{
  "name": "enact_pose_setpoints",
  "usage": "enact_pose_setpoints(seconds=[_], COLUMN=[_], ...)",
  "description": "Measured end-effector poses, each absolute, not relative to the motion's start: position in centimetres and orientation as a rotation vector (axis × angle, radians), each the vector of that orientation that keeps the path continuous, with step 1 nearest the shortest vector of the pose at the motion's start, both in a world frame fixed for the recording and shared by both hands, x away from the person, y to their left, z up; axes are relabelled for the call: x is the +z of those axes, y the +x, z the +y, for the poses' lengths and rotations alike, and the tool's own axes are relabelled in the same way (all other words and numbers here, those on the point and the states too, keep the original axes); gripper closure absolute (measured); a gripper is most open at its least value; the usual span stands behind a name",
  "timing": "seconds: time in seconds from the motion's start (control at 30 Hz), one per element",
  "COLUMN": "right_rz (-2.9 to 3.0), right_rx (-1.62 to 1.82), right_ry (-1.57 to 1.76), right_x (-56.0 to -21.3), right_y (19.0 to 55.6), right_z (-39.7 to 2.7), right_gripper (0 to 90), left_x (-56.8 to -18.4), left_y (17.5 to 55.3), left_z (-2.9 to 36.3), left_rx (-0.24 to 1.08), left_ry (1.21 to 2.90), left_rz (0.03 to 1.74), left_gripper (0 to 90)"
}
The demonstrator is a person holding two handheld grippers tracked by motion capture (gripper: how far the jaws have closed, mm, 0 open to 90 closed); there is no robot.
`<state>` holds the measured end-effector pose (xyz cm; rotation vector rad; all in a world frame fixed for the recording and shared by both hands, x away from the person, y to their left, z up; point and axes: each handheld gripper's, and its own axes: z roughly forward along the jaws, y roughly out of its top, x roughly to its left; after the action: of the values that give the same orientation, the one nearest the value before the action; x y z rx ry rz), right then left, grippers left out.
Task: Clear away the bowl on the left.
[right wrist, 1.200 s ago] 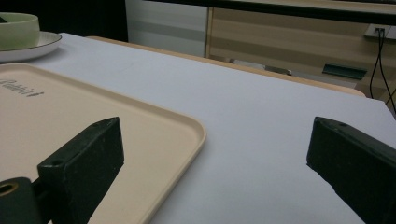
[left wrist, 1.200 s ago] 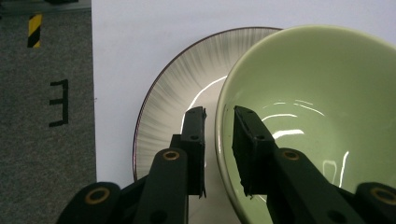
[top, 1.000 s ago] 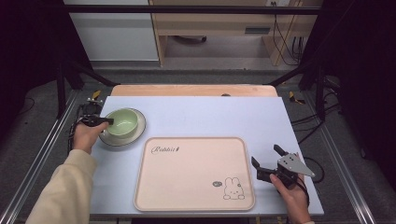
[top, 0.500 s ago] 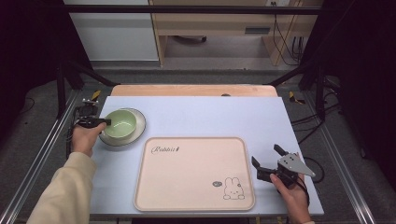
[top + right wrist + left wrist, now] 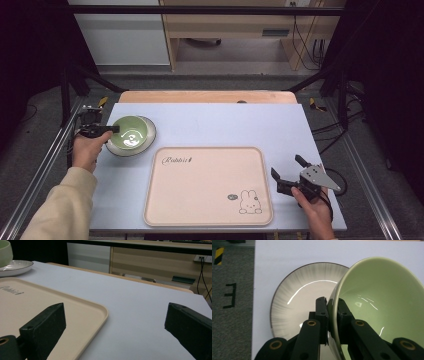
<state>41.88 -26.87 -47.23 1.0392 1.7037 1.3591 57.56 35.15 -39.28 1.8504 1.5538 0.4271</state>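
Over at the far left of the worktop, the left hand-held gripper has its jaws pinched on the rim of the green bowl, one jaw inside the rim and one outside. The left gripper view gives it up close: the left hand-held gripper clamps the wall of the bowl, which is tilted up on its side over the grey plate beneath it. The plate's dark rim sits flat on the pale worktop.

Near the front right corner, the right hand-held gripper rests low in the person's hand with its jaws spread wide, gripping nothing, just beside the right edge of the cream tray with its rabbit print. The right gripper view shows the tray's corner between those parted jaws, with the bowl and plate well apart at the far left.
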Motion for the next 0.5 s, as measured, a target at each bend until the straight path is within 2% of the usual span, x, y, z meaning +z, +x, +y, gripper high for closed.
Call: enact_pose_setpoints(seconds=[0.5], right_rz=[1.666], right_rx=[1.352], right_ry=[1.036], right_x=[-46.7], right_y=[41.3], right_z=[-27.7], right_gripper=[3.5], left_x=[-37.5], left_y=[57.3], left_z=[31.2], left_rx=[0.408], left_ry=[1.910], left_rz=[1.448], left_gripper=[83.0])
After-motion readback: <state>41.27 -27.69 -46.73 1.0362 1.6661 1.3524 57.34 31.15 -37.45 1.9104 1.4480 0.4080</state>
